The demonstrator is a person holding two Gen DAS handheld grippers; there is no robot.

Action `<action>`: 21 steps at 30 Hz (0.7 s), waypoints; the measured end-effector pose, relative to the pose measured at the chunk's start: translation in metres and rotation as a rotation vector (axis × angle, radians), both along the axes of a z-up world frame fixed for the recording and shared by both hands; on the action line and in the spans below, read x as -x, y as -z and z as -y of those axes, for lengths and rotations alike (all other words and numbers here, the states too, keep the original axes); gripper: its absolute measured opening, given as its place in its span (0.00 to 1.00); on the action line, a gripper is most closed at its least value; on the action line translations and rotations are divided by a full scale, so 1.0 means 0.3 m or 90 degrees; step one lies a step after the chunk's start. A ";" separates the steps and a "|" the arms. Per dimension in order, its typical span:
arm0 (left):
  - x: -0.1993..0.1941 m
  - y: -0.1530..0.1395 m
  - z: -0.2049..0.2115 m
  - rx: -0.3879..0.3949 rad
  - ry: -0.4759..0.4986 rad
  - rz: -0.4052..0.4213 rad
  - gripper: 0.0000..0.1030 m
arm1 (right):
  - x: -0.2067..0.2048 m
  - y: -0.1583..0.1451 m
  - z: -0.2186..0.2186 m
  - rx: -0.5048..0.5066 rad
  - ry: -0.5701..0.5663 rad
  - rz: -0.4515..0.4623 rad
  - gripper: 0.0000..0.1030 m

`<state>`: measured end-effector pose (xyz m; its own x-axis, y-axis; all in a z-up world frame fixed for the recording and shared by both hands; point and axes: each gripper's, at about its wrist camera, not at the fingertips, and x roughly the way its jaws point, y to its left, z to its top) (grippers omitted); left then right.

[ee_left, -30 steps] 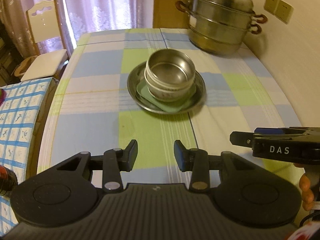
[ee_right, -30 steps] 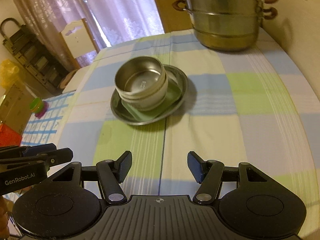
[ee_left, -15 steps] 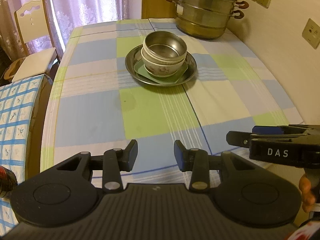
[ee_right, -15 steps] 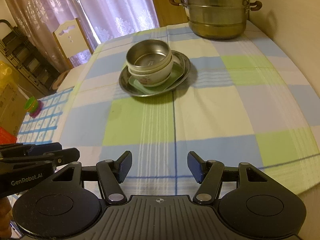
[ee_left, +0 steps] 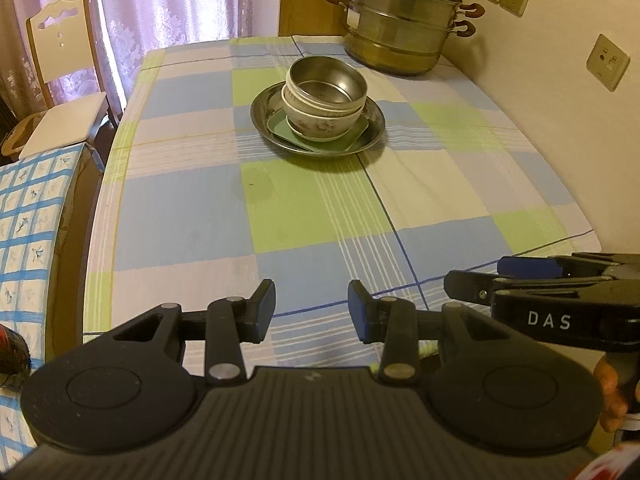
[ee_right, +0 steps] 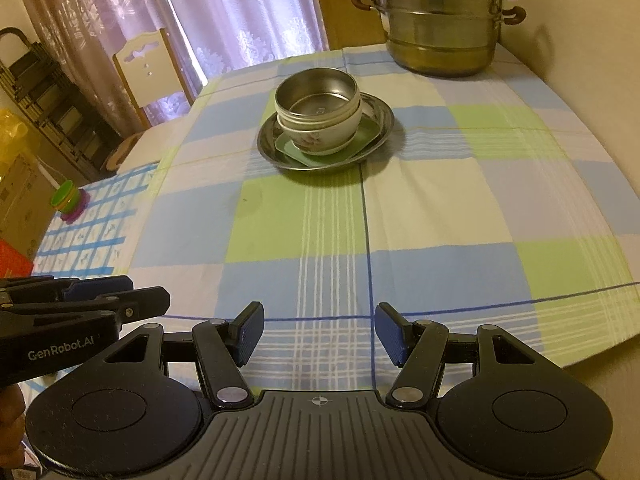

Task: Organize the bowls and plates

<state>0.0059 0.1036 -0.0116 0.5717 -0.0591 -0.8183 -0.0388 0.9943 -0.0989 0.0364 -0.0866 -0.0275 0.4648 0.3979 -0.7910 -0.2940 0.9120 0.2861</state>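
Note:
A steel bowl (ee_left: 327, 83) sits nested in a white flowered bowl (ee_left: 320, 122). Both stand on a green square plate (ee_left: 352, 136) inside a round steel plate (ee_left: 260, 114) in the middle of the table. The same stack shows in the right wrist view: steel bowl (ee_right: 316, 92), white bowl (ee_right: 320, 136), green plate (ee_right: 366, 136), steel plate (ee_right: 382, 120). My left gripper (ee_left: 311, 312) is open and empty, over the table's near edge, far from the stack. My right gripper (ee_right: 319, 334) is open and empty, beside it at the near edge.
A large stacked steel steamer pot (ee_left: 400, 20) stands at the far right corner by the wall. A checked cloth covers the table (ee_left: 312, 208). A white chair (ee_left: 60, 80) and a lower blue-checked table (ee_left: 28, 208) are on the left.
Both grippers have pulled back from the stack toward the near table edge. The stack looks smaller and farther away. Both stay open.

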 end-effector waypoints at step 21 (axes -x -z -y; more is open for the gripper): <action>0.016 -0.010 0.039 -0.002 0.021 0.006 0.35 | 0.021 -0.003 0.030 -0.006 0.014 0.002 0.60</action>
